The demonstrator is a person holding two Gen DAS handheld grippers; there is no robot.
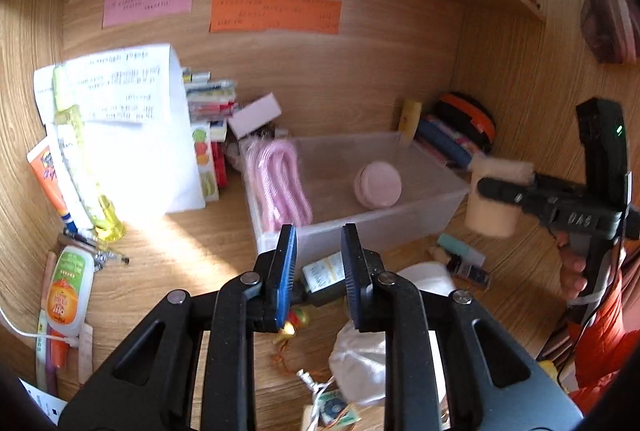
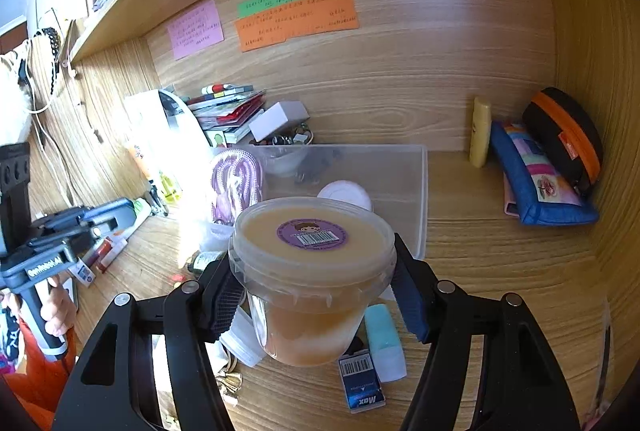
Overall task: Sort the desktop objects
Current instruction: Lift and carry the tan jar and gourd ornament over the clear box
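My right gripper (image 2: 316,295) is shut on a clear jar of orange cream (image 2: 312,271) with a purple sticker on its lid, held above the desk in front of the clear plastic bin (image 2: 418,191). In the left wrist view the jar (image 1: 494,199) hangs at the right of the bin (image 1: 420,209). The bin holds a pink round case (image 1: 378,185) and a pink coiled cable (image 1: 280,187). My left gripper (image 1: 318,271) is open and empty, above a small dark bottle (image 1: 324,277) near the bin's front wall.
A white pouch (image 1: 360,367), a teal tube (image 2: 384,339) and a blue staple box (image 2: 360,383) lie on the desk. Bottles and tubes (image 1: 68,291) stand at the left. Books and a white box (image 1: 256,115) are at the back, pencil cases (image 2: 540,175) at the right.
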